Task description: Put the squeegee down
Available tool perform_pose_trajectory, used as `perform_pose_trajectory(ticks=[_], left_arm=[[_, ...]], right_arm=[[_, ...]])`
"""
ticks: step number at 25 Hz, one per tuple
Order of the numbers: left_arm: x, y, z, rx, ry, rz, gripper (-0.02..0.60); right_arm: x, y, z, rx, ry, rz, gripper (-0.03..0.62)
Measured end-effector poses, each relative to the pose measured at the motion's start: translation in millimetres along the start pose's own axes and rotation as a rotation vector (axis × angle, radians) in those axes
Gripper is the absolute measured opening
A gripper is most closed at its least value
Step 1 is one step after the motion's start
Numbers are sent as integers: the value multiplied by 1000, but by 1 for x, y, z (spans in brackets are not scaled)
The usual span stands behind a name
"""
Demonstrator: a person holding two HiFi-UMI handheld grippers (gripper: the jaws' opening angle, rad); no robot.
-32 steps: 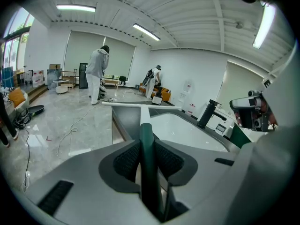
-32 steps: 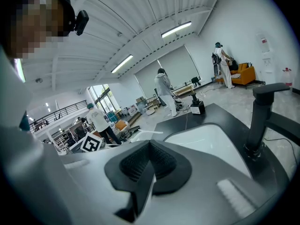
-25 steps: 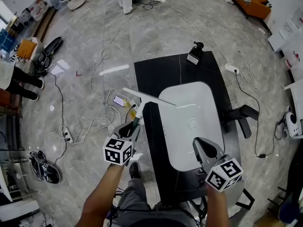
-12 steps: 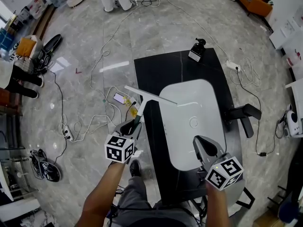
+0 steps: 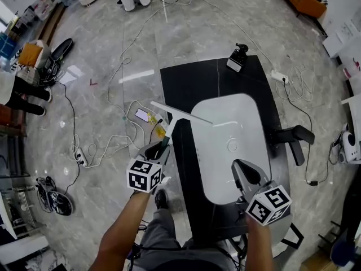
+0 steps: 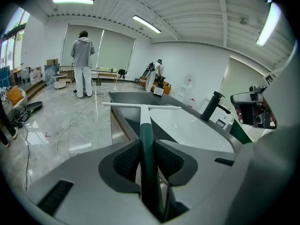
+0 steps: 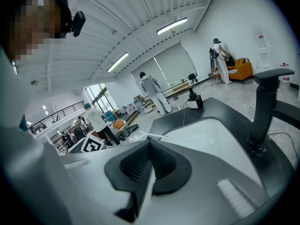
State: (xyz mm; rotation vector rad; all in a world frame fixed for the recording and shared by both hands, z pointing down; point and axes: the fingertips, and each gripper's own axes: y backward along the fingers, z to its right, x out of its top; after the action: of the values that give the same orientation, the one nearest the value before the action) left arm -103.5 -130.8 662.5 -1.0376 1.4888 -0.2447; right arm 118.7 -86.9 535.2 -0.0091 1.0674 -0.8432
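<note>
1. The squeegee (image 5: 180, 113) is T-shaped, with a thin white blade bar, a white neck and a dark green handle (image 6: 146, 139).
2. It is held up at the left edge of the black worktop (image 5: 192, 78). The blade points away from the person. One end of the bar hangs over the floor and the other reaches over the left rim of the white basin (image 5: 231, 151). I cannot tell whether the bar touches the rim.
3. A black faucet (image 5: 290, 135) stands at the right side of the basin. A small black-and-white device (image 5: 237, 58) sits on the far end of the worktop.
4. White cables (image 5: 124, 66) trail over the grey marble floor to the left. A person in white (image 6: 82, 62) stands far off by the windows.
5. Nothing lies on the worktop between the blade and the basin.
6. The left gripper (image 5: 158, 149) pinches the green handle between its ribbed black pads, partly spread to the handle's width.
7. The right gripper (image 5: 243, 171) hovers over the near end of the basin, its pads pressed together on nothing.
</note>
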Motion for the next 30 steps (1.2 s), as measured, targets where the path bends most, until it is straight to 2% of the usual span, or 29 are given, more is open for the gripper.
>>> perform_pose_trajectory(ticks=[12,30], left_arm=[[-10,-10,-3,-5,-5,-38,94],[-14,-13,1,2,-27,-43,94]], right_arm=[[-6,-5,9,-12,-21,-7,11],[-19,3,15,-21,-59,-9,11]])
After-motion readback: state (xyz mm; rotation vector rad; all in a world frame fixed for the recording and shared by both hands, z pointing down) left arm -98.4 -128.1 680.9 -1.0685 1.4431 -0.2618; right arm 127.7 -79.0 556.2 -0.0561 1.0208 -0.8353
